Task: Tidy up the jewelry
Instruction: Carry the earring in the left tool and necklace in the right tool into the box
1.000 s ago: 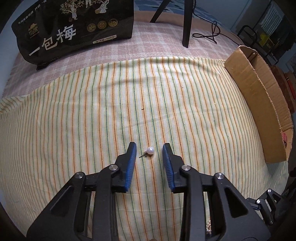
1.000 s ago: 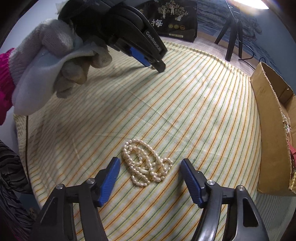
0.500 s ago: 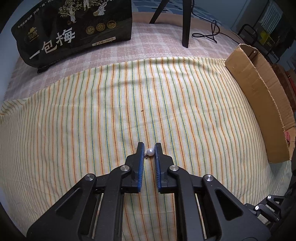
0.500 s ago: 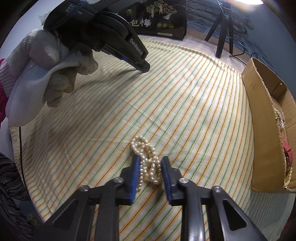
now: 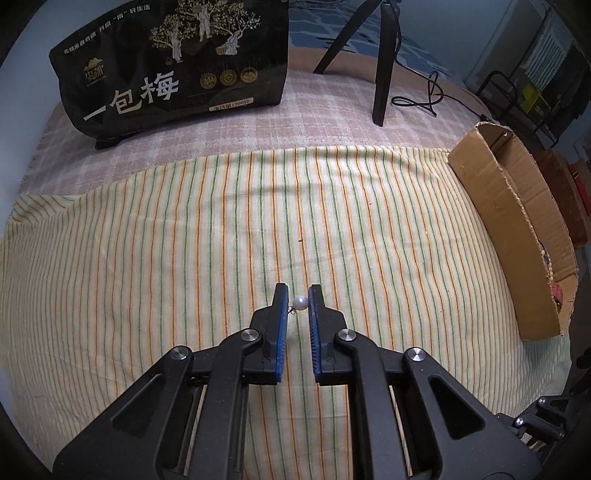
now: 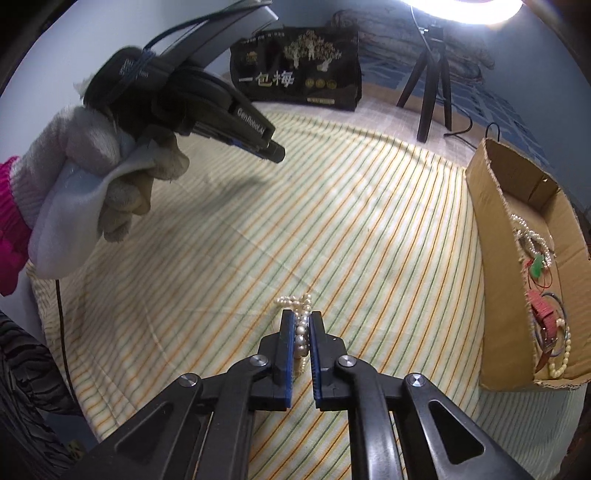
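My left gripper [image 5: 298, 295] is shut on a small pearl earring [image 5: 300, 302] and holds it above the striped cloth [image 5: 184, 258]. It also shows in the right wrist view [image 6: 273, 149], raised at the upper left in a gloved hand. My right gripper [image 6: 301, 321] is shut on a bunched pearl necklace [image 6: 300, 325], lifted off the striped cloth [image 6: 369, 240]. A cardboard box [image 6: 491, 258] at the right holds several pieces of jewelry, among them pearl strands [image 6: 530, 236] and a red watch strap [image 6: 543, 317]. The box also shows in the left wrist view [image 5: 509, 229].
A black printed bag [image 5: 177, 70] stands at the back left on the checked cover. A black tripod [image 5: 380, 55] with a cable stands at the back. A bright ring lamp [image 6: 461, 5] shines at the top of the right wrist view.
Both grippers closed: the left on the pearl earring, the right on the pearl necklace. Both have since lifted their pieces off the cloth.
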Demonstrator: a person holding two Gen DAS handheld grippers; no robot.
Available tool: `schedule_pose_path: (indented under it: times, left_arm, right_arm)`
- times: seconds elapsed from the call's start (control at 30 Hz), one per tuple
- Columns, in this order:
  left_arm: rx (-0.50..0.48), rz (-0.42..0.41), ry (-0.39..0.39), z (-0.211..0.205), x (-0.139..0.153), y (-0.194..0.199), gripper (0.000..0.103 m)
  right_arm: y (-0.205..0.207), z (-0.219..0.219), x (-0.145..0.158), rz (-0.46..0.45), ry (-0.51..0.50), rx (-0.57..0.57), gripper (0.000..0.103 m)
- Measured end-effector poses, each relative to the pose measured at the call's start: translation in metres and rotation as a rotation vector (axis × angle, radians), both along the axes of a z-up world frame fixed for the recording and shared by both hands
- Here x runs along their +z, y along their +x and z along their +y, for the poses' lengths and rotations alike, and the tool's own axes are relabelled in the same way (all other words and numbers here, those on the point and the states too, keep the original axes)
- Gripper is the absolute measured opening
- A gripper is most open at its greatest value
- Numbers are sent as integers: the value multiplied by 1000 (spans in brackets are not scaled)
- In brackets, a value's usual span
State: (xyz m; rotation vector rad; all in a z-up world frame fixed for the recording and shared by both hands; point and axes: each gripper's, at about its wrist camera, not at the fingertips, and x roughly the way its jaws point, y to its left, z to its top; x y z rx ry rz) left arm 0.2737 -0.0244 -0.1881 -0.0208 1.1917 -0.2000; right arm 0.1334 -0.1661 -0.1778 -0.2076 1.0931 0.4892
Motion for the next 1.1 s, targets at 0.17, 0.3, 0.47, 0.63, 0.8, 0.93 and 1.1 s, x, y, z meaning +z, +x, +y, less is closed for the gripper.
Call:
schedule_pose_path:
  times: [0.17,0.3,0.47,0.63,0.8,0.93,1.1]
  left_arm:
    - [-1,-17,-4,-1,7,-4,9]
    - [1,-36,-23,-1,16,-6,9]
    - [3,-65,-60,-5,34,-5,9]
    - [-12,-96,-85,-18,52,-3,9]
    - [-26,-133,-121,-30,68,-3,9]
    - [-35,-165,-140,-39,81,-3,9]
    - [-54,-194,-151,-54,92,-3,9]
  right_arm:
    - [2,-3,9,-18,19,-11,5]
    - [5,-7,19,-39,42,-26,5]
    - [8,-15,39,-80,72,-49,5]
    - [13,-29,60,-122,103,-84,5]
    - [19,-49,80,-164,131,-131,5]
    - [25,-72,97,-202,153,-187,5]
    - [32,-105,113,-238,172,-265,5]
